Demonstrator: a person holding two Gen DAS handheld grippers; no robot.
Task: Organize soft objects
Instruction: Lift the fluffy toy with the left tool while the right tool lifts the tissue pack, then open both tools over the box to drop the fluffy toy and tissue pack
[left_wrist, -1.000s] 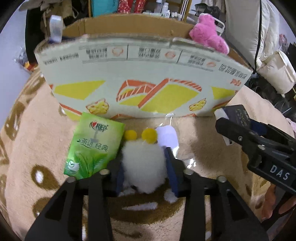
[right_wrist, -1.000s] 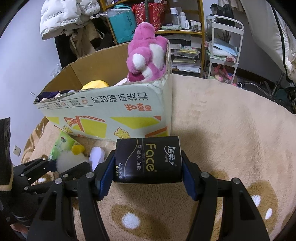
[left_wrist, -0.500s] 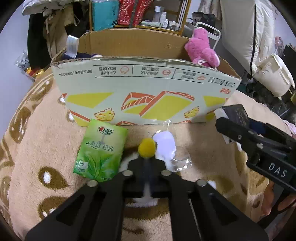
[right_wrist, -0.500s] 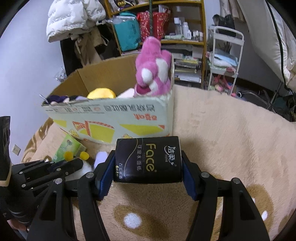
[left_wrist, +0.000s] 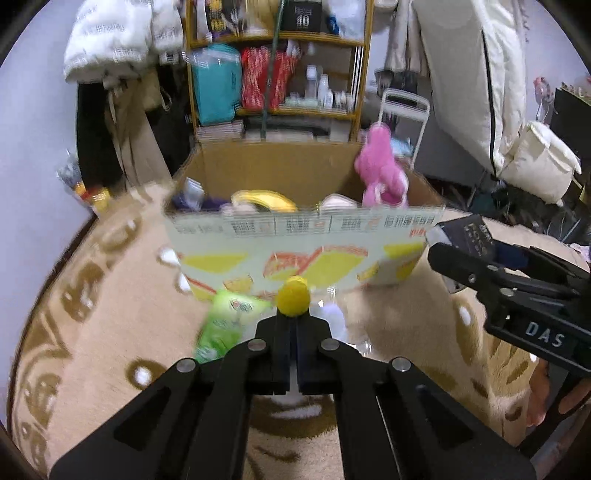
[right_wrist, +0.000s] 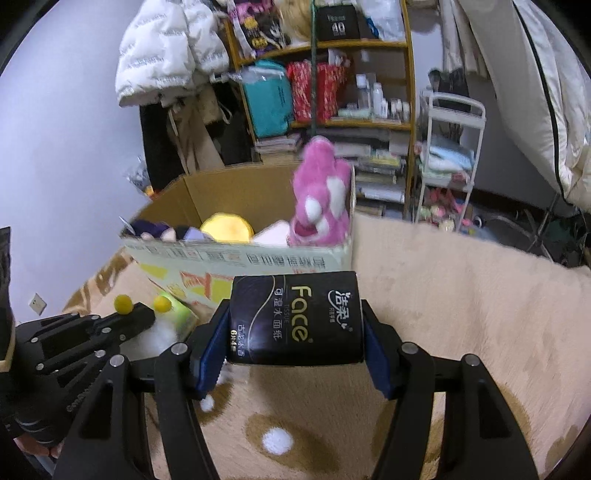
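My left gripper (left_wrist: 291, 325) is shut on a white fluffy toy with yellow pompoms (left_wrist: 293, 295), lifted above the rug; the toy also shows in the right wrist view (right_wrist: 162, 332). My right gripper (right_wrist: 295, 332) is shut on a black "Face" tissue pack (right_wrist: 295, 317), held in front of the cardboard box (right_wrist: 240, 254). The box (left_wrist: 295, 236) holds a pink plush (left_wrist: 382, 177), a yellow cushion (left_wrist: 264, 199) and other soft items. A green tissue pack (left_wrist: 225, 325) lies on the rug below the box front.
A beige patterned rug (right_wrist: 461, 295) covers the floor. A white soft object in clear wrap (left_wrist: 332, 317) lies by the green pack. Shelves (right_wrist: 325, 81), hanging coats and a white cart (right_wrist: 450, 147) stand behind the box.
My left gripper closed on the white fluffy toy and lifted it up off the rug. My right gripper rose with the black tissue pack toward the box.
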